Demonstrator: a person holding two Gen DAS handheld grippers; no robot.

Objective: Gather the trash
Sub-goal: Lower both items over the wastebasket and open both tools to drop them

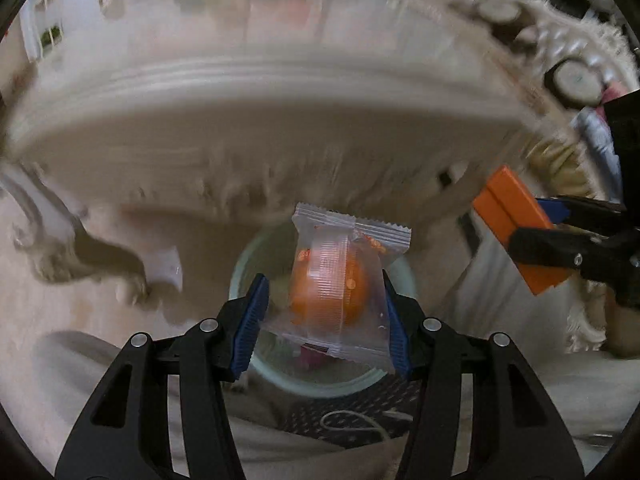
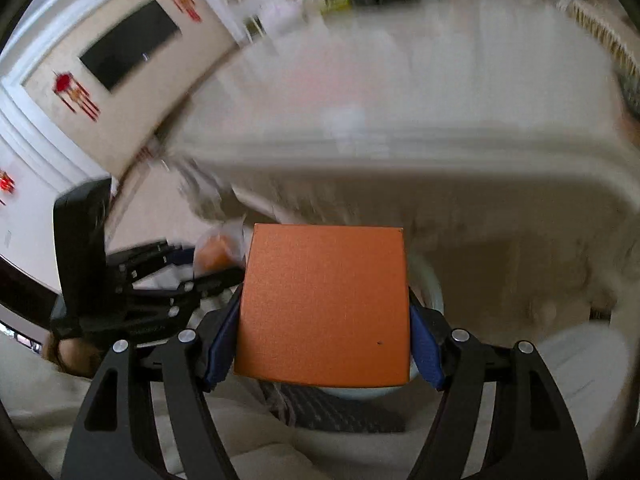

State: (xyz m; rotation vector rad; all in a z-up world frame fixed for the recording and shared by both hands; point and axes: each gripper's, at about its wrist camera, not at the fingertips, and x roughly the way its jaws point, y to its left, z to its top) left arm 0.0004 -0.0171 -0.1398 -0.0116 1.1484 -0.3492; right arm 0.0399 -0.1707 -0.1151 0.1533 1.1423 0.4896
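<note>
Left wrist view: the left gripper (image 1: 324, 316) has its 2 blue-padded fingers (image 1: 250, 320) clenched on a clear snack packet (image 1: 340, 284) with an orange, round thing sealed inside. The packet hangs in the air, directly above the open mouth of a pale green bin (image 1: 384, 380) on the floor. A dark patterned mat (image 1: 360, 408) lies just in front of the bin. Behind them the blurred, carved edge of a pale tabletop (image 1: 240, 92) curves across the view. At the right, the right gripper (image 1: 532, 240) grips an orange box (image 1: 516, 220), also held in the air, near the packet but apart from it.

In the right wrist view, the right gripper (image 2: 322, 340) has its fingers (image 2: 222, 344) pressed against both sides of the orange box (image 2: 324, 304), whose flat face fills the middle. The rim of the bin (image 2: 432, 292) shows just past the box's right side. At the left, the left gripper (image 2: 188, 272) holds the packet (image 2: 218, 250), blurred here. A dark screen (image 2: 128, 44) hangs on the far wall.
</note>
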